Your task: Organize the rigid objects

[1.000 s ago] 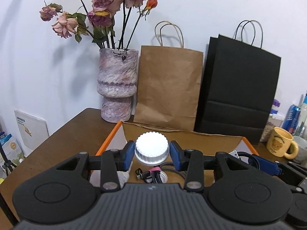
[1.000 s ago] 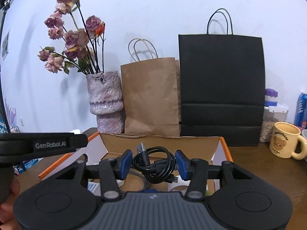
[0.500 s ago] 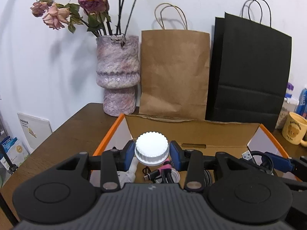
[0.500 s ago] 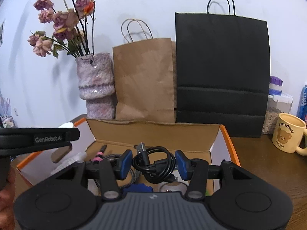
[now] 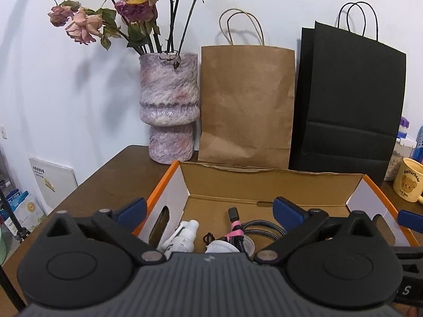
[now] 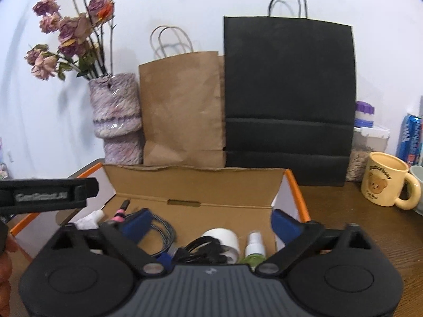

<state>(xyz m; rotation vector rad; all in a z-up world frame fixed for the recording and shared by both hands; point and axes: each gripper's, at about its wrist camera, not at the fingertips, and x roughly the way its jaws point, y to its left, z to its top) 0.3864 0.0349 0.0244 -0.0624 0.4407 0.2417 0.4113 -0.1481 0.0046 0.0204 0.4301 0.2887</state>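
An open cardboard box [image 5: 264, 182] with orange edges sits on the brown table; it also shows in the right wrist view [image 6: 195, 182]. My left gripper [image 5: 208, 211] is open and empty over its left half, above a white spray bottle [image 5: 182, 237], a white jar [image 5: 220, 247] and a braided cable with a pink tie [image 5: 253, 227]. My right gripper [image 6: 211, 220] is open and empty over the right half, above a coiled black cable [image 6: 203, 251], a white roll [image 6: 224, 237] and a green spray bottle [image 6: 253, 248].
Behind the box stand a purple vase of dried roses [image 5: 169, 105], a brown paper bag [image 5: 246, 100] and a black paper bag [image 5: 346, 100]. A yellow bear mug [image 6: 386, 182], a storage jar [image 6: 367, 142] and a blue can [image 6: 409, 137] are at the right.
Both grippers opened. The left let go of the white jar and the right let go of the black cable; both now lie in the box.
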